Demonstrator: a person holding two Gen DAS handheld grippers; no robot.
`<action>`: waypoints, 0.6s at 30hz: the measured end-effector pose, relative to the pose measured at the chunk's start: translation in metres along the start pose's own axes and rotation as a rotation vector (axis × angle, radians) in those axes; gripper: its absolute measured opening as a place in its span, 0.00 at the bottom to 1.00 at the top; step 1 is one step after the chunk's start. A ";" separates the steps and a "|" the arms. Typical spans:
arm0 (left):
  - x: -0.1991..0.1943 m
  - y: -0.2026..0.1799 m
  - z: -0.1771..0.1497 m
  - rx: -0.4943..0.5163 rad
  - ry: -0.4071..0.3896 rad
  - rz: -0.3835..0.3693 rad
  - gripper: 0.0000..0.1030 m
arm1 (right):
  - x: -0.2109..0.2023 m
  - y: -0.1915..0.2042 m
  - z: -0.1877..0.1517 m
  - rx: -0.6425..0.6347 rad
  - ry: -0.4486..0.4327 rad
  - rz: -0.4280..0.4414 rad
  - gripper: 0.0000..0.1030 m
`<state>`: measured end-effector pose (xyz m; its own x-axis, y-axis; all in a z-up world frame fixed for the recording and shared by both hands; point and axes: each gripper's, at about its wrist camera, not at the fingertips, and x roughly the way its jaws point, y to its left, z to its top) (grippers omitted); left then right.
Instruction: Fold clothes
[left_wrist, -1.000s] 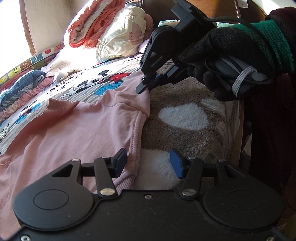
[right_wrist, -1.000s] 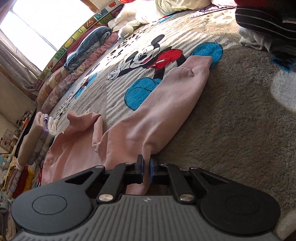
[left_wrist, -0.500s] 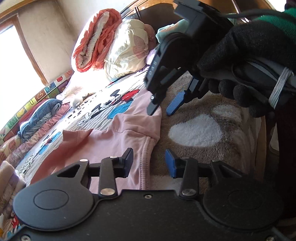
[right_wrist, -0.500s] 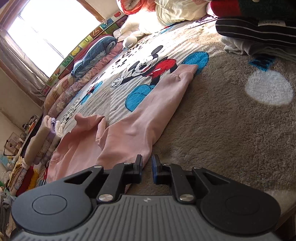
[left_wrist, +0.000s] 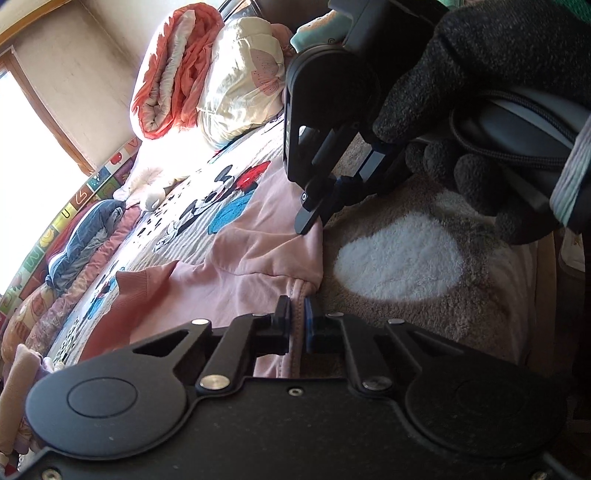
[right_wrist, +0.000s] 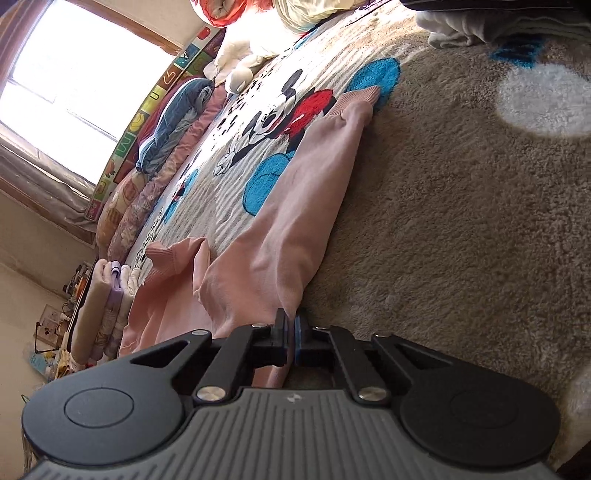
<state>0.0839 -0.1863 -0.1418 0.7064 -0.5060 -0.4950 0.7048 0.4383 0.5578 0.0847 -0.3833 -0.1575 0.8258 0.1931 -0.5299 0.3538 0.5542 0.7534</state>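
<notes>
Sunlit bed (right_wrist: 461, 221), both grippers angled down (gloved hand (left_wrist: 480, 110)), jaws pinching pink sweatshirt (left_wrist: 240, 280).

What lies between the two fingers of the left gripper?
In the left wrist view, the left gripper has just closed on the ribbed edge of the pink sweatshirt; only that fabric lies between the fingers.

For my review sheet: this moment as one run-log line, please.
stage: grasping | left gripper: just closed on pink sweatshirt hem | right gripper: just closed on its sleeve edge | garment flat on blanket

Cartoon blanket (right_wrist: 461, 206), rolled quilt (left_wrist: 173, 70), pillow (left_wrist: 240, 85)
</notes>
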 end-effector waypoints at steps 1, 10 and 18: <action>0.000 0.000 -0.001 0.015 -0.004 -0.004 0.05 | 0.000 -0.002 0.001 0.006 0.008 0.014 0.04; 0.003 -0.021 -0.009 0.181 -0.031 0.027 0.04 | 0.000 -0.019 0.011 0.050 0.060 0.081 0.02; 0.005 -0.030 -0.002 0.198 -0.031 0.107 0.27 | 0.001 -0.008 0.012 0.036 0.107 0.102 0.25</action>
<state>0.0664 -0.2004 -0.1618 0.7722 -0.4879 -0.4070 0.5969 0.3379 0.7277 0.0881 -0.3973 -0.1590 0.8074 0.3329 -0.4872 0.2877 0.4987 0.8176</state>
